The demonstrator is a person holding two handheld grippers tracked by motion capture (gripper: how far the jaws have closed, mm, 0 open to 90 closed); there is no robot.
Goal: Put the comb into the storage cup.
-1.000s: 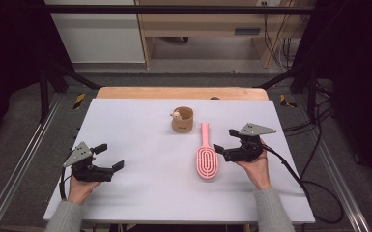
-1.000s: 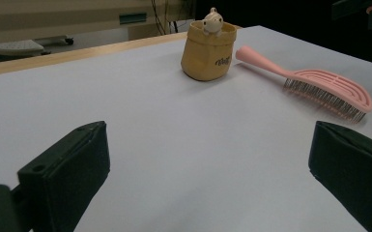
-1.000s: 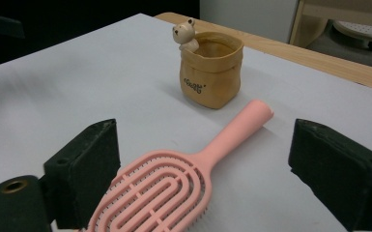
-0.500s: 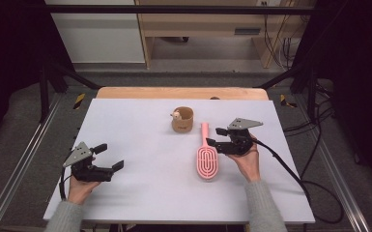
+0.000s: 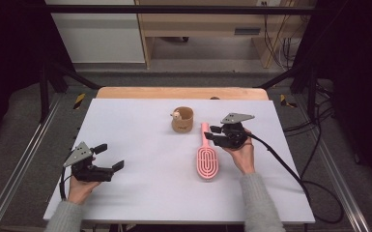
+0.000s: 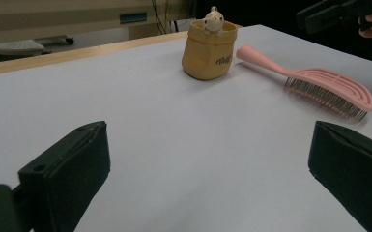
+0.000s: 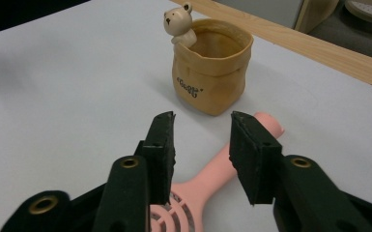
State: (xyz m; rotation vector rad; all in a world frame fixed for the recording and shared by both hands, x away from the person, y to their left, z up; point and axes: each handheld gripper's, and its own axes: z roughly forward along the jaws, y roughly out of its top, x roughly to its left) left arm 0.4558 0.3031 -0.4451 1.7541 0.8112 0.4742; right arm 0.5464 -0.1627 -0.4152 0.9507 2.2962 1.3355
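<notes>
While the right gripper [image 5: 214, 134] is hovering right over the handle of the pink hairbrush [image 5: 207, 159], its jaws are sitting partway apart and have just been closing in. From the right gripper view, the handle is lying below and between the two black pads [image 7: 162, 145], but they aren't pressing on it, so nothing's actually pinched. Bristle end of the brush is pointing back toward the person's right hand [image 5: 241, 152], handle tip pointing away, just beside the little tan pouch-shaped cup [image 5: 182, 119] with the bear figure [image 7: 178, 21] peeking over its rim. That cup is sitting just ahead of the right jaws, near but not touching them.

Over on the other side, the left gripper [image 5: 110, 157] is resting low on the white table [image 5: 140, 121], jaws spread wide, holding nothing. Brush and cup are both well apart from it, off toward its far right.
</notes>
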